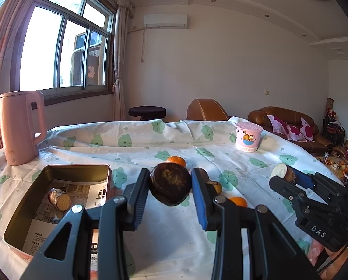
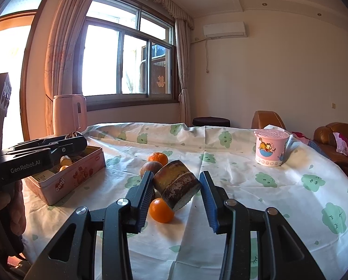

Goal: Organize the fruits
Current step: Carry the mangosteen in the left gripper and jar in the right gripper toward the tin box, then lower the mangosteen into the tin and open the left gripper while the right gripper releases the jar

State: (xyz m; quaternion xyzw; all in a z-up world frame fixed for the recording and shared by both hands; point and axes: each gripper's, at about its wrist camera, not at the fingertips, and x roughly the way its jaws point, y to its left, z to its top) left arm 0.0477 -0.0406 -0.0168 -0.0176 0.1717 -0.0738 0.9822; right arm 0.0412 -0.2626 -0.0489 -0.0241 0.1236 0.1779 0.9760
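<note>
Left gripper (image 1: 170,189): clamped tight on a dark round fruit (image 1: 170,186), pads pressing both sides, fruit lifted clear of the cloth.
Right gripper (image 2: 177,191): jaws narrow around a cut sweet potato chunk (image 2: 177,184); left pad touching it, a thin gap showing at the right pad, so a firm grip can't be called.
Just behind the chunk: a brownish round fruit (image 2: 150,166), and a mandarin (image 2: 158,158) beyond that.
Under the right gripper's left finger: another mandarin (image 2: 161,210) on the cloth, touching the chunk's lower edge.
Tin box (image 1: 57,200): open, on the left of the table, paper lining inside, one cut sweet potato piece (image 1: 59,198) lying in it.
Left gripper versus tin: up beside the tin's right wall, fruit not over the opening in the left wrist view.
Tablecloth (image 2: 244,198): white with green cloud prints, wrinkled.
Far right of table: pink cartoon cup (image 2: 270,148), upright, well apart from the fruit.
Far left: pink kettle (image 1: 22,126) behind the tin.
Background: window (image 2: 127,58), brown sofa (image 1: 288,123).
</note>
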